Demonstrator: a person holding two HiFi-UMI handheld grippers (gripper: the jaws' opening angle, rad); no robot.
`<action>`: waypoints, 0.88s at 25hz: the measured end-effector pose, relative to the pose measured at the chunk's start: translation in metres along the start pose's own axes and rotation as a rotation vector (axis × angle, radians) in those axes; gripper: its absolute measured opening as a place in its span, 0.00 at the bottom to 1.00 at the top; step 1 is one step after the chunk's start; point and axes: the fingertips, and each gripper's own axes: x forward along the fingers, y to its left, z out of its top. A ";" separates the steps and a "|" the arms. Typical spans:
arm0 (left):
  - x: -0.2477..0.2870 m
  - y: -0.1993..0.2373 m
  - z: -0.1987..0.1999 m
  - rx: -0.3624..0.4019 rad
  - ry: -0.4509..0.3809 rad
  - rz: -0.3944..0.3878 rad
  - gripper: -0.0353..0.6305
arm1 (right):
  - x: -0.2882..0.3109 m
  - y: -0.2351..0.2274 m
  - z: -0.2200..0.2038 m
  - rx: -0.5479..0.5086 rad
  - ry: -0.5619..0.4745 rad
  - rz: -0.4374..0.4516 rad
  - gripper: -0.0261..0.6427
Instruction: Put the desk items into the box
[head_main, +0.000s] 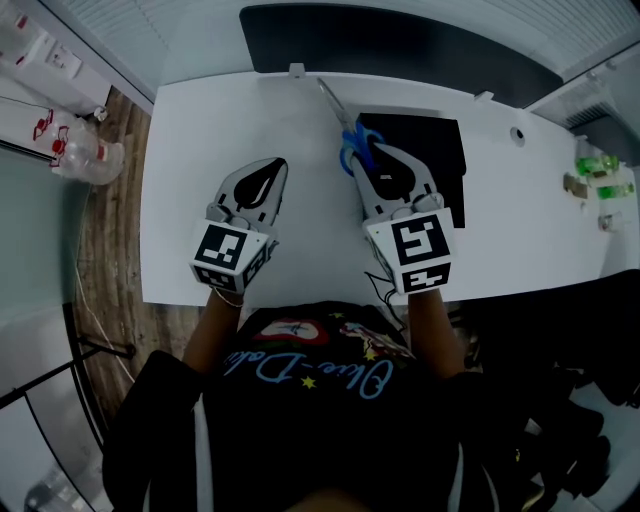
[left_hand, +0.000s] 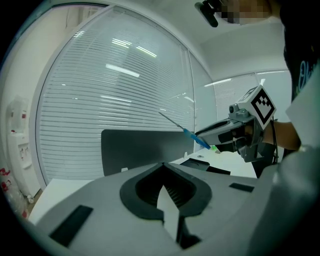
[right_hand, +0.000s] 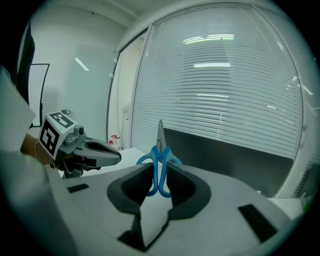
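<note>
The right claw (head_main: 375, 160) is closed on the scissors (head_main: 340, 118). Its two jaws pinch the blue handle loops from either side, partly closed to the width of the handles. The blades stick out past the jaw tips. In the left gripper view the scissors hang in the air above the desk (head_main: 200, 130), tip tilted upward, so they are clear of the surface.

Seen from the head camera, the long axis of the scissors runs from about 5 o'clock at the handles to 11 o'clock at the tip. The black box (head_main: 442, 150) lies at 3 o'clock from the handles, with the right claw itself over its near-left part. The blades reach out past the box's far-left corner and over bare desk. The coming move probably turns on this: the handles are at the box's edge, but the tip points away from it. The scissors likely need to shift toward 3 o'clock, or swing round, before they are let go.

The left claw (head_main: 268, 172) has its tips together with nothing between them. It sits well apart at 9 o'clock from the box, so the right hand is plainly the nearer one.
</note>
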 end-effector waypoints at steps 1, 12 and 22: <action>0.002 -0.005 0.001 0.009 0.002 -0.003 0.06 | -0.004 -0.004 0.001 -0.002 -0.008 0.000 0.17; 0.015 -0.060 0.015 0.038 0.019 -0.056 0.06 | -0.045 -0.055 0.011 -0.022 -0.080 -0.005 0.17; 0.028 -0.103 0.017 0.109 0.046 -0.091 0.06 | -0.087 -0.092 0.003 -0.010 -0.146 0.036 0.17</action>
